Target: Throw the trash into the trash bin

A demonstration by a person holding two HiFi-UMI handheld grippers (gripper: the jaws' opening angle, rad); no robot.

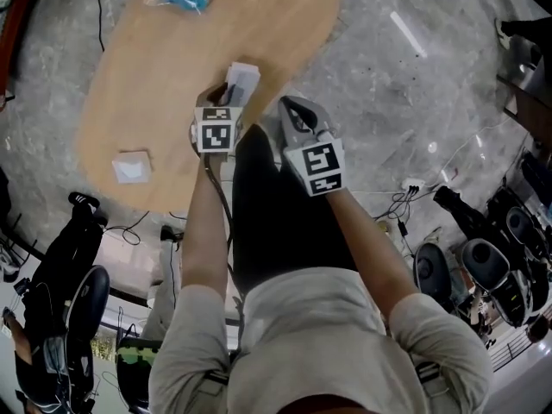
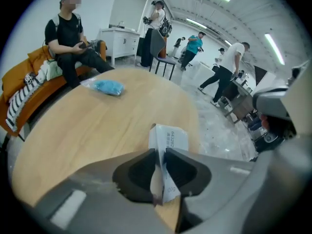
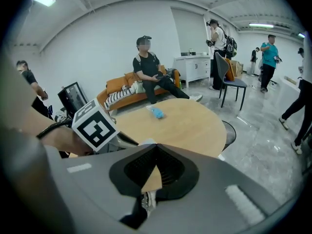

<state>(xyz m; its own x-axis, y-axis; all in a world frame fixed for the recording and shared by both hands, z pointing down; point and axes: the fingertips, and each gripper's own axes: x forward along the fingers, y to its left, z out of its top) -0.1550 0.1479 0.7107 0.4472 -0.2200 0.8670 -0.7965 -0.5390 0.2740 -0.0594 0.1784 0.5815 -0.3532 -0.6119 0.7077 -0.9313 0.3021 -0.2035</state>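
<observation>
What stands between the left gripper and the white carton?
Nothing visible does: the left gripper pinches the carton between its jaws, above the table. No bin shows clearly in any view, so the way there cannot be judged.

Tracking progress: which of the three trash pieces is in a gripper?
The white printed carton, pinched in the left gripper; the blue bagged piece and the flat white packet lie free on the table.

An oval wooden bench (image 1: 267,24) stands on a grey marbled floor (image 1: 414,102). In the right gripper view, a person (image 3: 148,74) sits at twelve o'clock on an orange sofa (image 3: 114,87) that reaches to ten o'clock. A white cabinet (image 3: 195,66) stands near one o'clock, and a dark chair (image 3: 230,82) at two.
</observation>
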